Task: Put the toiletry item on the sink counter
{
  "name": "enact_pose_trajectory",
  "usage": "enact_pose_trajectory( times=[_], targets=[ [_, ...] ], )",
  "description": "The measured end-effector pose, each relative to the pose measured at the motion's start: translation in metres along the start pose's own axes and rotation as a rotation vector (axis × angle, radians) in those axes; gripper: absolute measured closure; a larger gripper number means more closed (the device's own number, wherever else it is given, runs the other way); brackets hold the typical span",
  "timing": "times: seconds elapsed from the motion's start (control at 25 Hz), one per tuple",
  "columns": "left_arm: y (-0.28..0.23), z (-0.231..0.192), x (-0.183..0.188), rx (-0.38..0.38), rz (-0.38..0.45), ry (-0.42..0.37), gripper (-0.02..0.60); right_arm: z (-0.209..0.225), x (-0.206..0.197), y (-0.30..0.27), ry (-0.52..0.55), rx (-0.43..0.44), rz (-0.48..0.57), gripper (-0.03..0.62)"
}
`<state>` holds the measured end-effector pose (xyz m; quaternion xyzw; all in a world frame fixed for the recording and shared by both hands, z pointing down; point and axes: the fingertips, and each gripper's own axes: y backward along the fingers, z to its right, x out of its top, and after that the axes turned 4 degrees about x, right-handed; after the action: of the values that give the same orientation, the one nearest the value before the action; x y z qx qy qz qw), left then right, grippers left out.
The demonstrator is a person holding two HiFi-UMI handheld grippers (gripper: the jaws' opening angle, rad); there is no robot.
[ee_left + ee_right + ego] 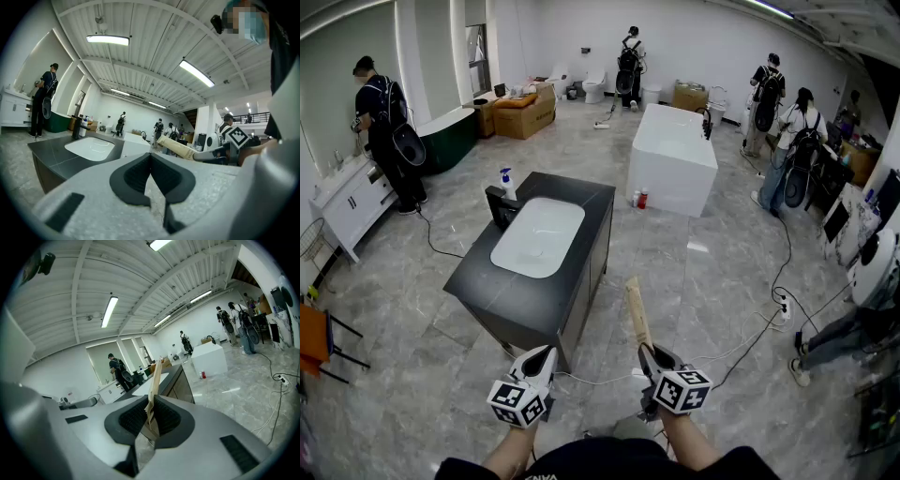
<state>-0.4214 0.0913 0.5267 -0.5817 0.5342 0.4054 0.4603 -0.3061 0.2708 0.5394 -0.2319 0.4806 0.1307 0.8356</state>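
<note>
1. Beige tube pinched by its crimped tail between the narrowly set jaws of the right gripper; upright, well short of the sink counter, off its near right corner.
2. Left gripper closed on nothing, jaws together, likewise short of the counter's near edge; best held clear.
3. Carry forward over the counter's near edge with a firm pinch on that thin tail, slowly, against likely swinging of the long body.
4. Aim for the bare dark strip along the counter's right side, beside the white basin, away from the faucet at the counter's far left.
5. Lower to lay it flat on the counter, then ease the jaws apart.
</note>
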Motion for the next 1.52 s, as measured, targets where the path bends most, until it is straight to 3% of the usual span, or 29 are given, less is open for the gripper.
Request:
enact_pose_trajectory(
  times=[0.72, 0.96, 1.52],
  targets=[
    [-0.037, -0.019, -0.002, -0.026, -0.021, -0.008, 0.574, 0.008, 0.017, -0.044, -0.036, 0.017, 0.013, 0.557],
    [-0.085, -0.022, 0.003, -0.007, -0.016, -0.024, 0.574, 0.039, 0.035, -0.078, -0.018, 0.057, -0.012, 0.557],
    [-0.241, -0.021, 0.020, 0.120, 0.008, -0.016, 0.574, 0.150, 0.110, -0.167, 0.053, 0.189, -0.116, 0.557]
  ],
)
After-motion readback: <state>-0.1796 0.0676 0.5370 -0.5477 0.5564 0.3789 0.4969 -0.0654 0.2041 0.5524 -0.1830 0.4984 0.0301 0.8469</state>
